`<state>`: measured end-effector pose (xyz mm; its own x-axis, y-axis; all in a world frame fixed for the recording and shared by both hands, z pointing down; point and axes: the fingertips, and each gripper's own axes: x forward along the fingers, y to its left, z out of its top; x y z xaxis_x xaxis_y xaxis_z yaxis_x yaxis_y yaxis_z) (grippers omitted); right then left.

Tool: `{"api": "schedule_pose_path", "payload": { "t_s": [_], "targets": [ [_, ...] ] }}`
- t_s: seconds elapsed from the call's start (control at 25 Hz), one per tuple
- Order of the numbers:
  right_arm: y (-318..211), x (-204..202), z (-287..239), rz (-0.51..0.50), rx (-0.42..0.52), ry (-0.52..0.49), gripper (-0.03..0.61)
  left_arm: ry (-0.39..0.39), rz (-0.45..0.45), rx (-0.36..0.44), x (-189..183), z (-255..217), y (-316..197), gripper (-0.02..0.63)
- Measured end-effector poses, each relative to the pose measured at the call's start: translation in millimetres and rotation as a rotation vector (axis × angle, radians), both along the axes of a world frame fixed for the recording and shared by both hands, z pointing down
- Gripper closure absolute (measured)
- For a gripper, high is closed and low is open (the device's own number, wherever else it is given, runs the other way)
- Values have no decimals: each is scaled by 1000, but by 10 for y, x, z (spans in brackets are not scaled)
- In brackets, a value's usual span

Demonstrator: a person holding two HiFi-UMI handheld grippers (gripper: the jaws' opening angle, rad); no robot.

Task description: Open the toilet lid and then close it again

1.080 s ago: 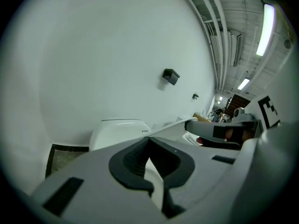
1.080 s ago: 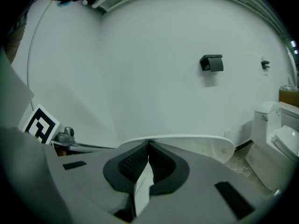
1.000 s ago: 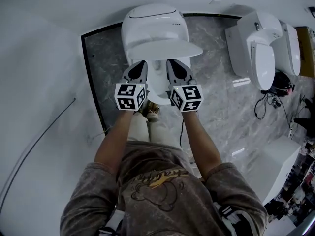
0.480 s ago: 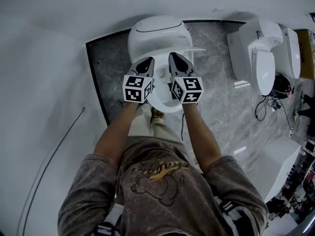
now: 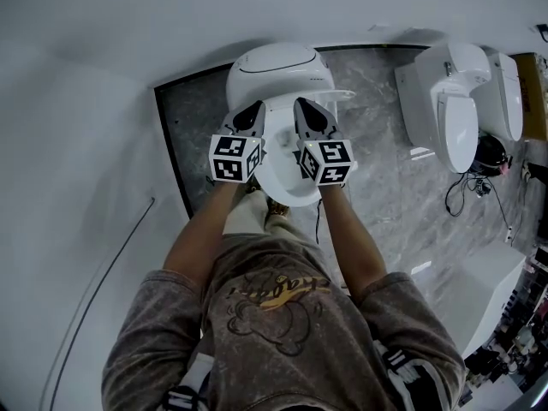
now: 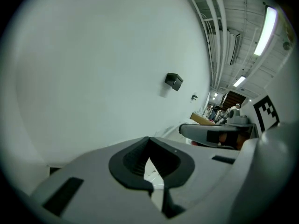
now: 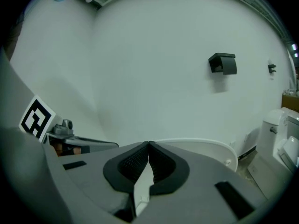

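Rising over the last second, the lid (image 7: 204,148) now stands almost upright against the back of the toilet (image 5: 276,62), at the floor's far edge by the wall. Left tongs (image 5: 253,111) and right tongs (image 5: 306,108), each pressed together on nothing, point at it. Opening looks nearly finished; closing remains.

Head view, quick rundown: the toilet (image 5: 282,182) sits dead centre, backed up against the wall (image 5: 128,24). My left gripper (image 5: 254,108) and right gripper (image 5: 301,104) are side by side over the bowl, tips pointing at the wall. The raised lid (image 7: 196,147) stands just ahead of them. A second toilet (image 5: 458,101) is off to the right, with cables (image 5: 467,191) on the floor in front of it. A wall box (image 7: 223,63) hangs above and to the right of the lid.
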<state>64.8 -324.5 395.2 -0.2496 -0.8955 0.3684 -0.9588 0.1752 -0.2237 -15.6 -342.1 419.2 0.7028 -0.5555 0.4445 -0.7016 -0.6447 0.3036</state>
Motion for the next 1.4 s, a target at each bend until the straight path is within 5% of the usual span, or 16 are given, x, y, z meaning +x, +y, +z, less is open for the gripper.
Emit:
{"api": "schedule_pose_path", "payload": {
  "t_s": [0.36, 0.44, 0.52, 0.8, 1.4],
  "targets": [
    [101, 265, -299, 46, 41, 12, 545, 28, 5, 20, 110, -271, -62, 600],
    [25, 350, -309, 50, 42, 0, 528, 42, 18, 19, 181, -266, -130, 547],
    [-67, 418, -311, 43, 38, -13, 495, 47, 43, 8, 262, -232, -189, 493],
    [-351, 602, -328, 32, 13, -37, 335, 47, 62, 7, 391, -234, -367, 485],
    [-803, 627, -12, -20, -70, -12, 328, -1, 65, 22, 429, -28, -874, 454]
  ]
}}
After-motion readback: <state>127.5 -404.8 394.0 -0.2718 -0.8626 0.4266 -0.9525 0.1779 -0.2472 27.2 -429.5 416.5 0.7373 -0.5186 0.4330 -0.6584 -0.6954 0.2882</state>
